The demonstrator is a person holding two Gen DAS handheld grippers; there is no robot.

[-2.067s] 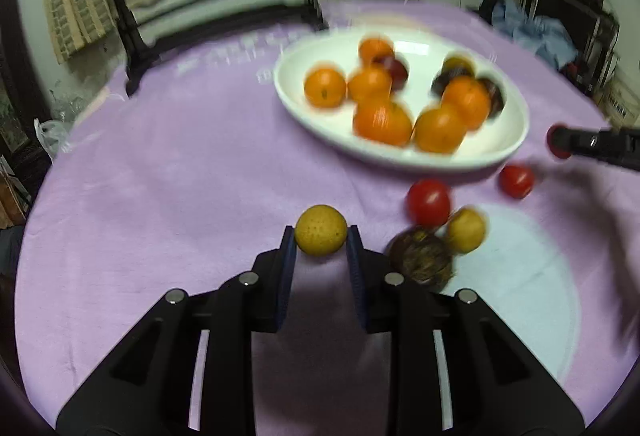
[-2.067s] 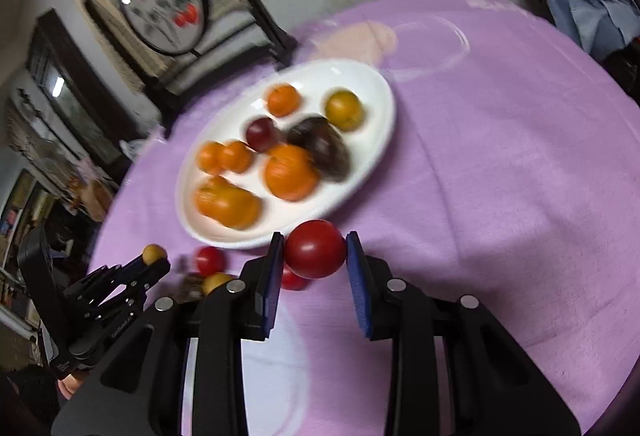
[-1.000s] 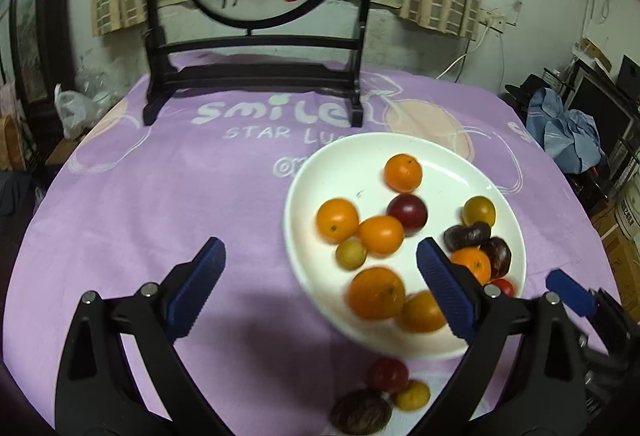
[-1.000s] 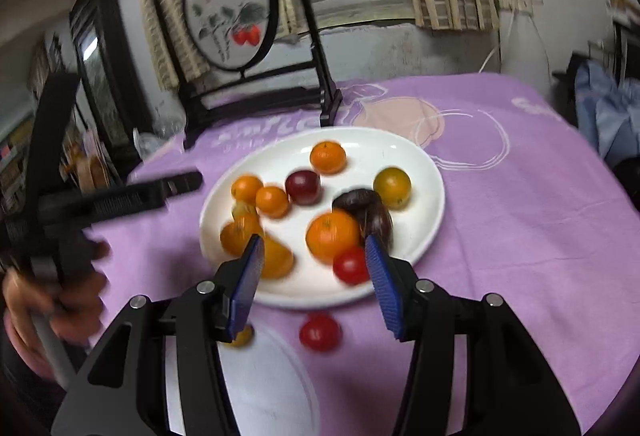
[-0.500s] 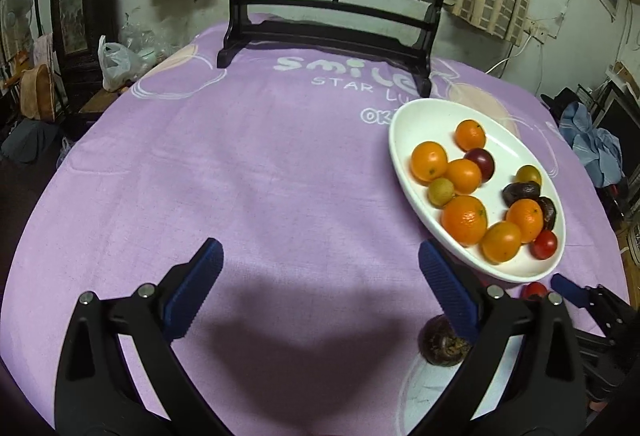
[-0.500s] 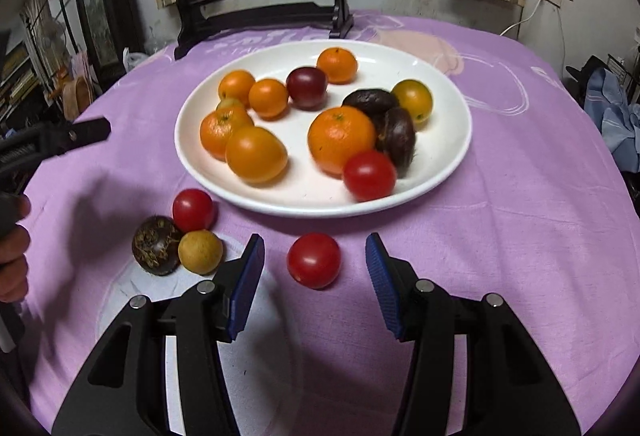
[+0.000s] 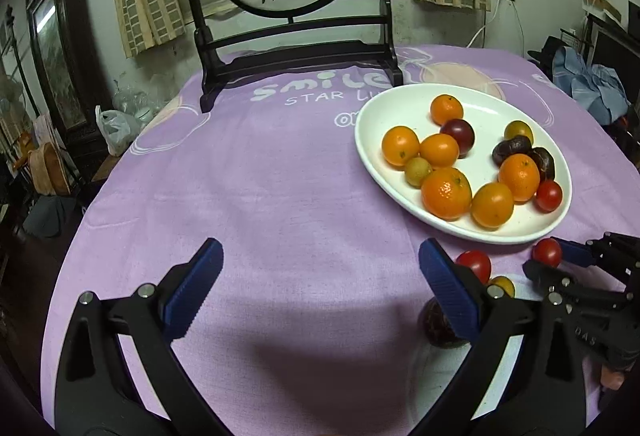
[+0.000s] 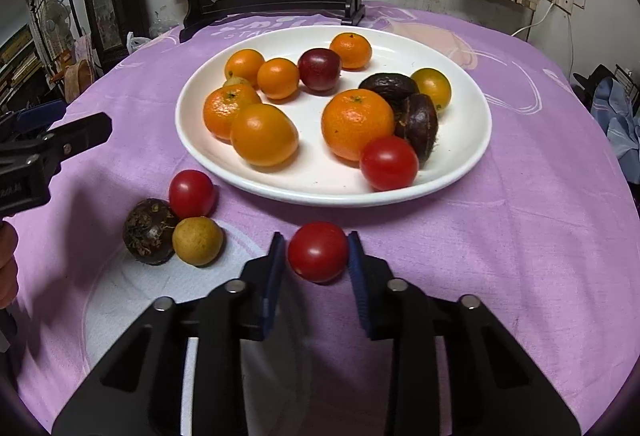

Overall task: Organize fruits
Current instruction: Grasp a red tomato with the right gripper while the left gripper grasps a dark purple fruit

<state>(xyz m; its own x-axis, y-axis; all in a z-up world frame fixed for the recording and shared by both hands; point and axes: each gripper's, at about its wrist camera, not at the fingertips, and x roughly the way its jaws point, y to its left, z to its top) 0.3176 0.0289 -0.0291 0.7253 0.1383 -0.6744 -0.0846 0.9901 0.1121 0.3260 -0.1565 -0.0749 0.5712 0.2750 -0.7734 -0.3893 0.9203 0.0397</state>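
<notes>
So on the left side, my left claw (image 7: pixel 320 290) has swung back off the plate since a second ago and is hanging wide open over bare purple cloth, angled down, nothing between its pads. Moving right, there's still a little cluster on the counter (image 8: pixel 560 236) just short of the white plate (image 8: pixel 476 139): a red tomato (image 8: pixel 191 193), a dark wrinkly fruit (image 8: pixel 148 230) and a yellow one (image 8: pixel 197 240), all touching. Further right, the big news: my right claw (image 8: pixel 316 270) has just been closing and now it's clamped on the loose tomato (image 8: pixel 318 252) sitting right in front of the plate. That one looks ready to lift onto the plate, three left after it. Right claw's pitched steeply down, low to the cloth.
</notes>
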